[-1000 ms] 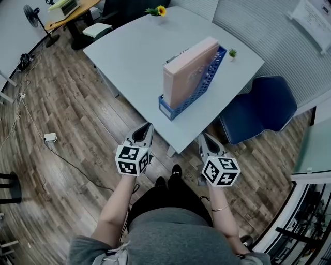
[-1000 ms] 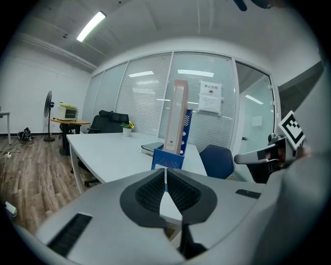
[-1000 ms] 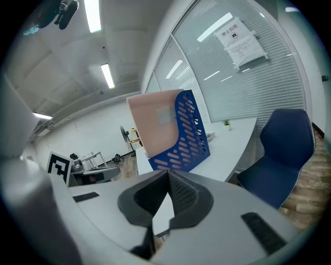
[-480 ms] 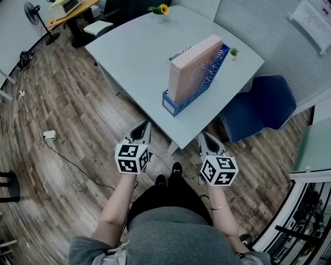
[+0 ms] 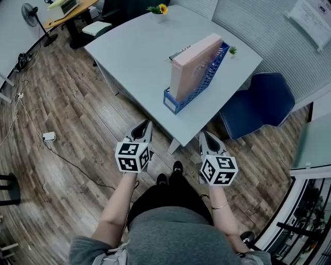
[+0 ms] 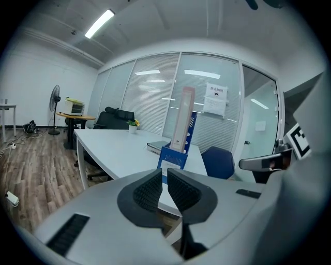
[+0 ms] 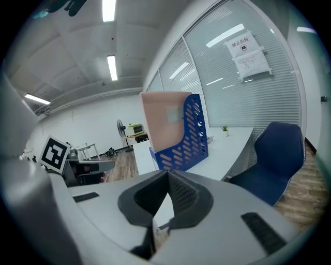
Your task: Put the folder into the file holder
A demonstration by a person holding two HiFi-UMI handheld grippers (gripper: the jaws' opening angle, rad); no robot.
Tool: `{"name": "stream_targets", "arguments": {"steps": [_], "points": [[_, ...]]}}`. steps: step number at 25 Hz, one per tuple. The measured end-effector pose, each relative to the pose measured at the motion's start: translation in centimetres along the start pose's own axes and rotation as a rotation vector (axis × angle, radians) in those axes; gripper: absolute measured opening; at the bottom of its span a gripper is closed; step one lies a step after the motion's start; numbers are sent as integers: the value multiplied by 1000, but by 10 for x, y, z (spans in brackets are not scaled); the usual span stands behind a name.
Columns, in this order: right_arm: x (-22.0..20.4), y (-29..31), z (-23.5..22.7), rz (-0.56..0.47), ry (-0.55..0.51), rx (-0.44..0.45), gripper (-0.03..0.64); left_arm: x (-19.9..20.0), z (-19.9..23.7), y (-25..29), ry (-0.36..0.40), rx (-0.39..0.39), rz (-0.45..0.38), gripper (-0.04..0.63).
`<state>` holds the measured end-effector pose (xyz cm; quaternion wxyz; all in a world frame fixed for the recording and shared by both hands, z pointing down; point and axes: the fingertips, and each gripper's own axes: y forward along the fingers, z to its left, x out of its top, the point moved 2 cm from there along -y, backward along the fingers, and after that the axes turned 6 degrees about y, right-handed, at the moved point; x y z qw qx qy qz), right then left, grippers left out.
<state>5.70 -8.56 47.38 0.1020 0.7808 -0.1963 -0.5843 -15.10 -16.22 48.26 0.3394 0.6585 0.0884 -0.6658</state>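
A pink folder point(image 5: 195, 57) stands upright inside the blue file holder point(image 5: 178, 101) on the light grey table point(image 5: 134, 57). Both grippers hang in front of the table's near corner, above the wooden floor and apart from the holder. My left gripper point(image 5: 143, 129) is shut with nothing between its jaws, and so is my right gripper point(image 5: 208, 140). In the left gripper view the left gripper point(image 6: 164, 172) points at the file holder point(image 6: 173, 159) and the folder point(image 6: 182, 119). In the right gripper view the right gripper point(image 7: 168, 174) points below the folder point(image 7: 161, 127) in the file holder point(image 7: 189, 140).
A blue chair point(image 5: 258, 106) stands to the right of the table. A potted flower point(image 5: 158, 10) and a small plant point(image 5: 232, 50) sit at the table's far edges, with a flat book point(image 6: 155, 147) beyond the holder. A cable and plug point(image 5: 49, 136) lie on the floor at left.
The head view has shifted a little, so the table sits slightly further right in the picture. Both grippers stay shut in the same place.
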Motion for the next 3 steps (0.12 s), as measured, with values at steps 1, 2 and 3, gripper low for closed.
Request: {"name": "stream_targets", "arguments": {"steps": [1,2,3], "points": [[0,-1,0,-1,0,-2,0,1,-1,-1,5,-3,-1,34],[0,-2,0,-2,0,-5,0,2,-1,-2,12,-6,-1,34],[0,-3,1,-3,1,-7,0,2,-2,-2,19,-9,0,34]]}}
